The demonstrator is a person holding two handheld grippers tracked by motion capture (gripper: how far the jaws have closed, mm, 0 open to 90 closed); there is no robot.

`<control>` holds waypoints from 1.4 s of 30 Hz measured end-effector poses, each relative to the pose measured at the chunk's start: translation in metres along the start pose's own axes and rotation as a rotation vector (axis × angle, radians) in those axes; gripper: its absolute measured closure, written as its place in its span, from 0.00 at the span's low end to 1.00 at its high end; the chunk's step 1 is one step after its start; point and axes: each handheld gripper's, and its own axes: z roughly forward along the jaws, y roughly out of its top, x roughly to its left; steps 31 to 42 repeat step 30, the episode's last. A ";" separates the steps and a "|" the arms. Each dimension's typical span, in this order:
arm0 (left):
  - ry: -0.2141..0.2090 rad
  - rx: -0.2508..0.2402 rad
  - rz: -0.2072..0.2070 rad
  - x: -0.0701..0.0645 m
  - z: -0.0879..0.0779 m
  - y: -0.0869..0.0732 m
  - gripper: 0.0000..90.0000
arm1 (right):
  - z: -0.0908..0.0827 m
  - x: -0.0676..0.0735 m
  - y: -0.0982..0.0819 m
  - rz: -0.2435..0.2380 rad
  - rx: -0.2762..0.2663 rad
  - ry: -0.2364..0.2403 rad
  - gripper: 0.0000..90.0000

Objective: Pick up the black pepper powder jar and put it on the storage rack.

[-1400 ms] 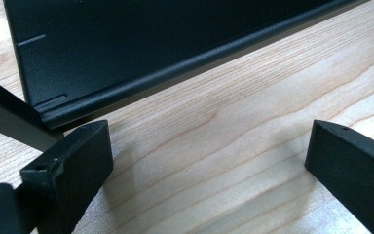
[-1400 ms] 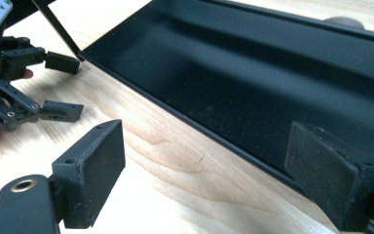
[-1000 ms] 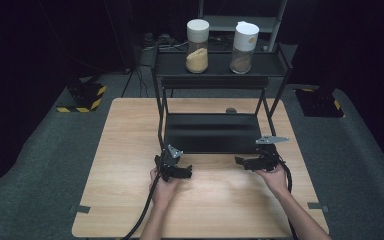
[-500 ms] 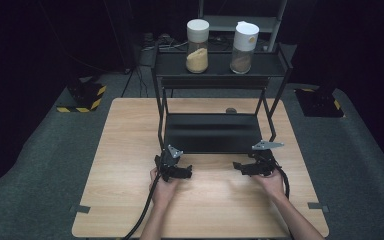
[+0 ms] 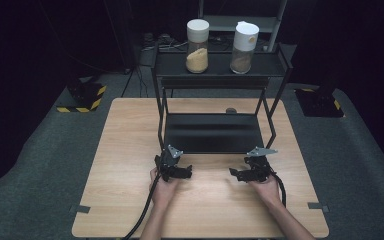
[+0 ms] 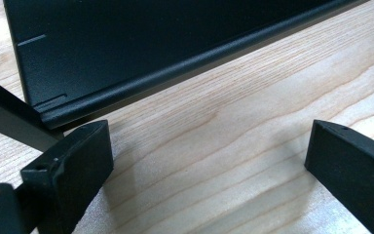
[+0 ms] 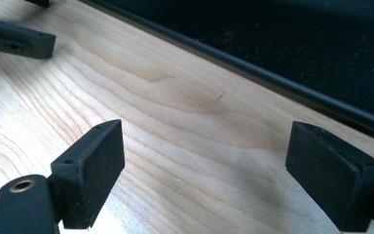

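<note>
So far nothing is grasped: each hand-held gripper, left and right, rests wide open and empty on the worktop at 6 o'clock of the black rack.

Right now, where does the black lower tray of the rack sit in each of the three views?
High view: the lower tray lies mid-picture, just beyond both tools.
Left gripper view: its front lip runs across the top, slanting up to the right.
Right gripper view: it fills the upper right, edge slanting down to the right.
Shared landmark: the wooden table in front of the tray.
</note>
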 end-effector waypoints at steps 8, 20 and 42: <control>0.000 0.000 0.000 0.000 0.000 0.000 0.04 | 0.004 0.005 -0.004 -0.018 0.010 -0.016 0.15; 0.000 -0.001 0.001 0.000 0.000 0.000 0.04 | 0.011 0.027 -0.013 -0.109 0.016 -0.091 0.15; -0.004 0.000 0.001 0.000 0.000 0.000 0.04 | 0.011 0.026 -0.013 -0.105 0.018 -0.089 0.15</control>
